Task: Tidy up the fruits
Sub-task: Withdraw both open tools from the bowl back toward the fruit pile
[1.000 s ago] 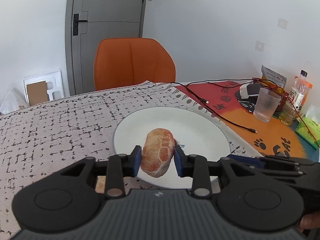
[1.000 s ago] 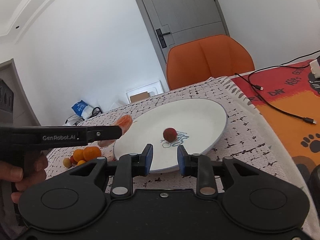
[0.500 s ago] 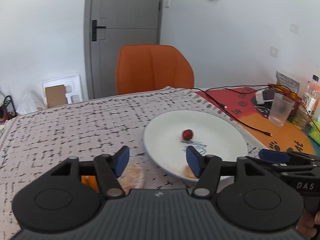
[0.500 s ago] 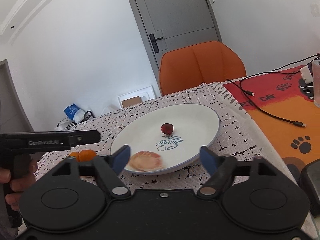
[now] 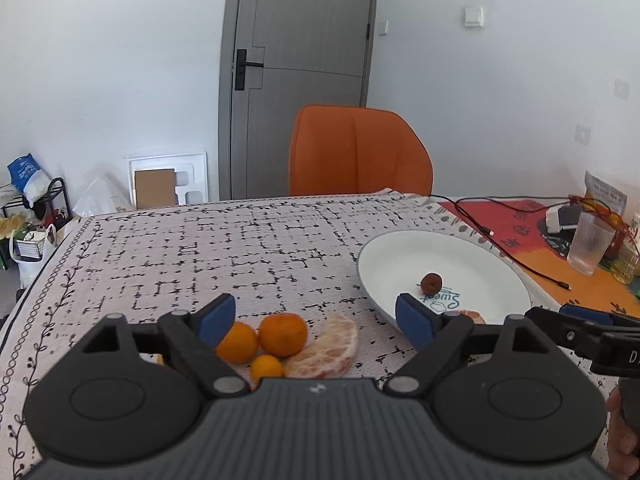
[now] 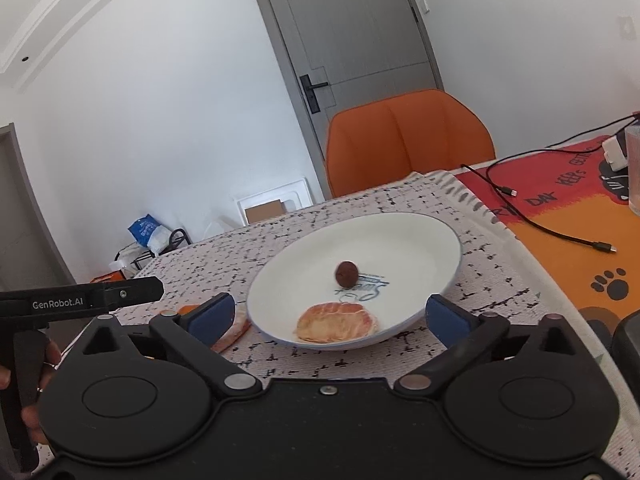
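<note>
Both tongs are spreading apart with nothing between them: the left tongs [image 5: 316, 318] above the oranges [image 5: 282, 334] on the bench [image 5: 240, 248], the right tongs [image 6: 327, 312] before the plate [image 6: 400, 232]. A peeled segment [image 6: 336, 322], pomelo perhaps, lies on it near a small dark fruit [image 6: 346, 273].

Right gripper [image 6: 326, 314] jaws opening, empty; pomelo segment [image 6: 337, 323] on plate [image 6: 404, 236].

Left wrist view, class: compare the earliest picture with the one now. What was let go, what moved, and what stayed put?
The left gripper let go of the peeled citrus segment, which now lies on the white plate. The gripper swung left, above the oranges and another segment on the tablecloth; its fingers are opening, nothing between them. The right gripper is opening too. The plate and small red fruit stayed put.
</note>
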{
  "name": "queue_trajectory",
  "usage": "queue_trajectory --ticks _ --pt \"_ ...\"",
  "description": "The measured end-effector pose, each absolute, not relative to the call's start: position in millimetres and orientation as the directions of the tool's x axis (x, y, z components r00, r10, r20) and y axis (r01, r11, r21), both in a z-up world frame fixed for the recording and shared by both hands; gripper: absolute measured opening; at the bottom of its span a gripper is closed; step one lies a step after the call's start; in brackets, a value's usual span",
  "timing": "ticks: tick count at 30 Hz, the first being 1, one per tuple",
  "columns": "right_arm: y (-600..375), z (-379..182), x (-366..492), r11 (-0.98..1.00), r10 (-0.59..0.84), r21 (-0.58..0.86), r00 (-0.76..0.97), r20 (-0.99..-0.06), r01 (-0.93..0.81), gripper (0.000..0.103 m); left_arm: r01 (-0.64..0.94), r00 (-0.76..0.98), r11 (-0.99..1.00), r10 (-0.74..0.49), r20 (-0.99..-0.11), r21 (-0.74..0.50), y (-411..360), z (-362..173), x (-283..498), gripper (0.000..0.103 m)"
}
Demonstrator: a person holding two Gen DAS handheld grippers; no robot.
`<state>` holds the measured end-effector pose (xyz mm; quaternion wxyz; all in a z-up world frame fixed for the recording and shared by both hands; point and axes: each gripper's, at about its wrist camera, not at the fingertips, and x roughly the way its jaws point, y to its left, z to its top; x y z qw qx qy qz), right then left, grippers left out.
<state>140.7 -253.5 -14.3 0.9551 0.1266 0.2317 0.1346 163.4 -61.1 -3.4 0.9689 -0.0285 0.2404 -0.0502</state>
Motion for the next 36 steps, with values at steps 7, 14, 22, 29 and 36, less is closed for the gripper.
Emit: queue_trajectory --ticks 7,14,22,29,36 --pt "-239 -9 135 0.928 0.337 0.292 0.859 -0.386 -0.233 0.103 0.062 0.885 0.992 -0.105 -0.453 -0.108 -45 0 151 0.092" --pt "-222 -5 134 0.915 0.385 0.287 0.831 -0.403 -0.284 0.103 0.023 0.871 0.996 -0.064 -0.487 -0.089 -27 4 143 0.094" --pt "-208 -6 139 0.907 0.407 0.292 0.807 -0.428 -0.303 0.103 -0.011 0.875 0.994 -0.042 -0.482 -0.106 -2 3 130 0.094" --pt "-195 -8 139 0.897 0.435 0.295 0.779 -0.452 -0.329 0.103 -0.030 0.873 0.992 -0.035 -0.486 -0.125 14 0 122 0.094" --pt "-179 -9 139 0.883 0.468 0.286 0.753 -0.463 -0.373 0.103 -0.051 0.865 0.989 -0.027 -0.501 -0.142 29 -9 116 0.094"
